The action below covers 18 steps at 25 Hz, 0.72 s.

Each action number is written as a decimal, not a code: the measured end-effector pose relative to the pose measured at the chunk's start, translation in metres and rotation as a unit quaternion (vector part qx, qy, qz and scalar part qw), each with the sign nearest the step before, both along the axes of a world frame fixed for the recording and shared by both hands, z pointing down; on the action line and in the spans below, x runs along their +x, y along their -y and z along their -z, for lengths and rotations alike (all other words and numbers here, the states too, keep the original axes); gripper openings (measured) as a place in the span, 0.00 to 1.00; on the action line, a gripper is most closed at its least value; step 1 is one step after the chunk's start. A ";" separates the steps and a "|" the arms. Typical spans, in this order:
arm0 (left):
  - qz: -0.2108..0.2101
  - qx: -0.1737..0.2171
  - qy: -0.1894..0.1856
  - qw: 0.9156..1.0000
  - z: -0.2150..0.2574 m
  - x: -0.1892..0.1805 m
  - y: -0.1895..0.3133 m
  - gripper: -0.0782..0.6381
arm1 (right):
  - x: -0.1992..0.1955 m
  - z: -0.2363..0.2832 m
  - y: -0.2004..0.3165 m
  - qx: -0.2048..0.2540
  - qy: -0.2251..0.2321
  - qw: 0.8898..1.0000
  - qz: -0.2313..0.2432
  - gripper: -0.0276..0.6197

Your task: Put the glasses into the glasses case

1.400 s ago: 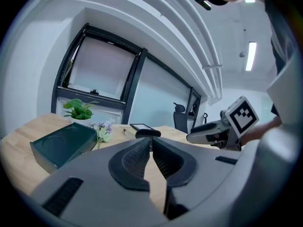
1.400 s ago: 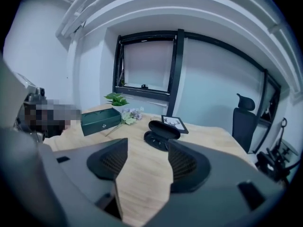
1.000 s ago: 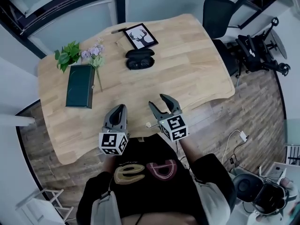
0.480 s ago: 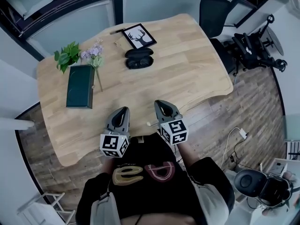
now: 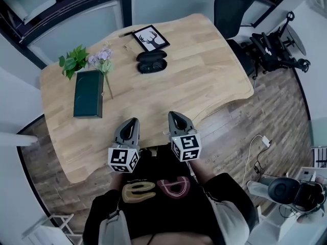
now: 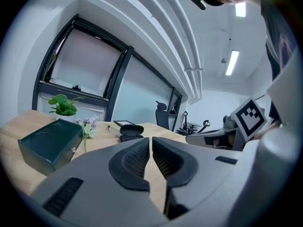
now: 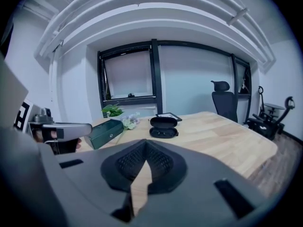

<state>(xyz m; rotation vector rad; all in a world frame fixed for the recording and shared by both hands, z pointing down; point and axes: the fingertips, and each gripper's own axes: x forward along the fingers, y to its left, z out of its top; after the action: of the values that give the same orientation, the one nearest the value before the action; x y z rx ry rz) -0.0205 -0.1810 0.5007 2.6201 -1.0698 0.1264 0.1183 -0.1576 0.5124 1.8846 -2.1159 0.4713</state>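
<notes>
The black glasses case (image 5: pixel 152 62) lies open at the far middle of the wooden table (image 5: pixel 204 80), its lid up. In the right gripper view the case (image 7: pixel 164 126) holds a dark shape in its lower half; whether that is the glasses I cannot tell. My left gripper (image 5: pixel 132 122) and right gripper (image 5: pixel 174 116) hover side by side over the table's near edge, far short of the case. Both are shut with nothing between their jaws. The left gripper view shows the case (image 6: pixel 131 129) well beyond its closed tips (image 6: pixel 150 140).
A dark green box (image 5: pixel 88 93) lies at the left, with a flower sprig (image 5: pixel 103 60) and a leafy plant (image 5: pixel 74 60) behind it. A framed deer picture (image 5: pixel 152 38) sits just past the case. A black office chair (image 5: pixel 230 11) stands off the far right corner.
The right gripper's jaws have gone from wide open to shut, with nothing in them. Both grippers have drawn slightly back toward the near edge.
</notes>
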 end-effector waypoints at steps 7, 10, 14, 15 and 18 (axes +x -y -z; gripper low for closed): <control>-0.009 0.000 0.003 1.000 -0.005 -0.011 -0.006 0.15 | -0.015 0.000 -0.006 0.009 -0.013 1.000 0.000 0.06; -0.011 0.001 0.004 1.000 -0.005 -0.014 -0.007 0.15 | -0.016 0.004 -0.006 0.013 -0.017 1.000 -0.007 0.06; -0.012 0.001 0.002 1.000 -0.006 -0.017 -0.007 0.15 | -0.020 0.001 -0.009 0.016 -0.027 1.000 -0.002 0.06; -0.012 0.000 0.003 1.000 -0.006 -0.017 -0.007 0.15 | -0.021 0.000 -0.010 0.016 -0.028 0.999 0.000 0.06; -0.014 0.000 0.004 1.000 -0.008 -0.019 -0.007 0.15 | -0.024 -0.002 -0.012 0.017 -0.029 0.999 0.000 0.06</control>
<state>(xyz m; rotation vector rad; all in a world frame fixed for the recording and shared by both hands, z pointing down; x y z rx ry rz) -0.0393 -0.1743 0.5086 2.6365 -1.0368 0.1426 0.0940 -0.1456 0.5143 1.8935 -2.0986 0.3782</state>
